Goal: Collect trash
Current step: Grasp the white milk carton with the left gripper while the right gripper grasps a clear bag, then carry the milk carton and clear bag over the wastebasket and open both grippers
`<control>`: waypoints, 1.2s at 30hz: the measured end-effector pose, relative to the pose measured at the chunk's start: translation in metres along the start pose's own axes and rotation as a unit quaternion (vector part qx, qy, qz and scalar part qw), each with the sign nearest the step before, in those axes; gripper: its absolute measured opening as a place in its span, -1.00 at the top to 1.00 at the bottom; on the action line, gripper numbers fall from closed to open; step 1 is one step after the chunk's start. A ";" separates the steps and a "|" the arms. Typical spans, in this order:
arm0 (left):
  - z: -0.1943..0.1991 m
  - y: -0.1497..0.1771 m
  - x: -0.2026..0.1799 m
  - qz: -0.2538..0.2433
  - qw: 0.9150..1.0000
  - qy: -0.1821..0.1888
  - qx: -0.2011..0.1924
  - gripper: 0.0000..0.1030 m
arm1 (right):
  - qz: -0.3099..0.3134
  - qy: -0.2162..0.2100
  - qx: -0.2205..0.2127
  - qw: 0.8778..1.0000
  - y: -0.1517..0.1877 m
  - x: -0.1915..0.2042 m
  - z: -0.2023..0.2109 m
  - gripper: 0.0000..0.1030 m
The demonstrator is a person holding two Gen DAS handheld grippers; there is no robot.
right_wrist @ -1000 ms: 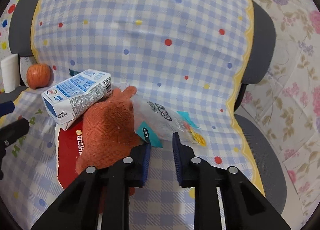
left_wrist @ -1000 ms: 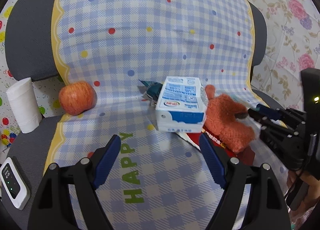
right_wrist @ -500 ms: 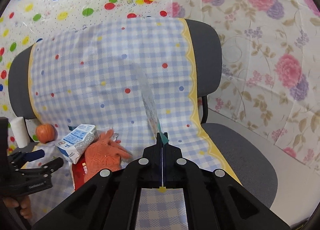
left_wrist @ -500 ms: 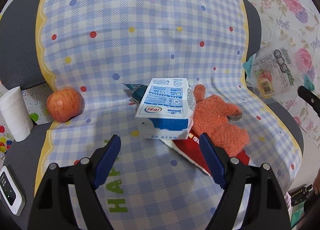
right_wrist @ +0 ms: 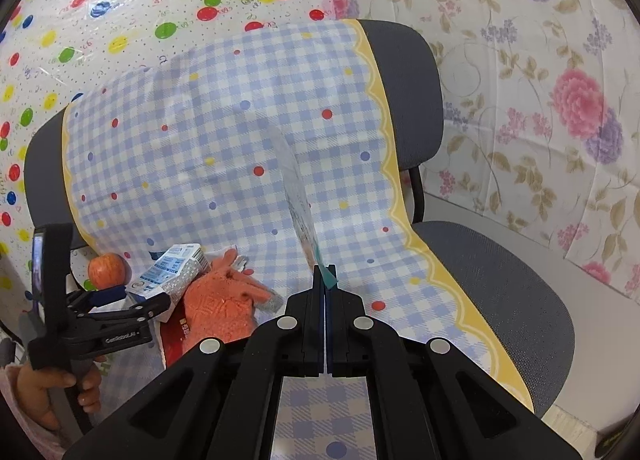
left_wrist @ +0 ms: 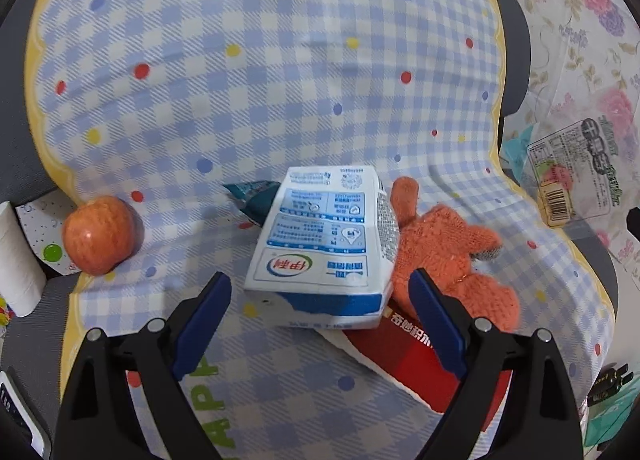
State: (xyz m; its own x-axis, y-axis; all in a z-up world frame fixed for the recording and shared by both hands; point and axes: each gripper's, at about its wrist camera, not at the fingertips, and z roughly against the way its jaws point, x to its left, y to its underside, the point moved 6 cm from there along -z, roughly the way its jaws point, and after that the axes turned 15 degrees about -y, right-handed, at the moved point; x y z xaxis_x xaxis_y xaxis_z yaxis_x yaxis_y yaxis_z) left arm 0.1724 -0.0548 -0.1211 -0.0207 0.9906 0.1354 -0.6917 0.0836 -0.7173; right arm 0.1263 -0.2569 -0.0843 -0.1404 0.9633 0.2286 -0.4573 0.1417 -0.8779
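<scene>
Right gripper (right_wrist: 323,284) pinched tight on thin see-through plastic wrapper (right_wrist: 296,195), held up in air above blue checked cloth (right_wrist: 224,131) on grey chair (right_wrist: 404,71). Left gripper (left_wrist: 320,296) jaws opening wide, nothing squeezed; blue-and-white milk carton (left_wrist: 324,244) lies just past tips. Fuzzy orange glove (left_wrist: 444,256) beside carton, maybe touching. Red flat packet (left_wrist: 416,364) under both. Red apple (left_wrist: 98,234) off to left.

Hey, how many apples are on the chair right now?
1. The apple sits on the left edge of the checked cloth, left of the milk carton. Another could hide behind the carton or the orange glove, but none shows.
</scene>
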 end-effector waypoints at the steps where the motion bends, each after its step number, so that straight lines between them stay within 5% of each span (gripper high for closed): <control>1: -0.003 0.000 0.000 0.002 1.000 0.003 0.004 -0.66 | -0.001 0.000 0.001 1.000 0.001 0.000 0.001 0.99; 3: -0.010 0.002 0.002 0.008 1.000 0.012 0.016 -0.41 | -0.002 -0.002 0.003 1.000 0.002 0.001 0.002 0.99; 12: 0.047 0.009 0.012 0.048 0.997 0.034 -0.038 -0.37 | -0.003 -0.010 -0.002 1.000 0.010 0.009 0.024 0.99; 21: 0.126 0.031 -0.018 0.010 0.993 0.062 -0.099 -0.37 | -0.012 -0.011 -0.006 1.000 0.021 0.013 0.055 0.99; 36: 0.171 0.063 -0.086 -0.041 0.986 0.116 -0.112 -0.37 | -0.021 0.036 -0.020 0.999 0.048 -0.009 0.139 0.99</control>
State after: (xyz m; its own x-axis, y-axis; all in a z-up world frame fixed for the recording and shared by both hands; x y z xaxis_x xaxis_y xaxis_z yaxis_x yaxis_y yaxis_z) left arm 0.0072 -0.1528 -0.0615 0.2125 0.9755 0.0567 -0.5070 0.1596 -0.8470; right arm -0.0165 -0.2901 -0.0701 -0.0582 0.9700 0.2359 -0.4264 0.1895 -0.8845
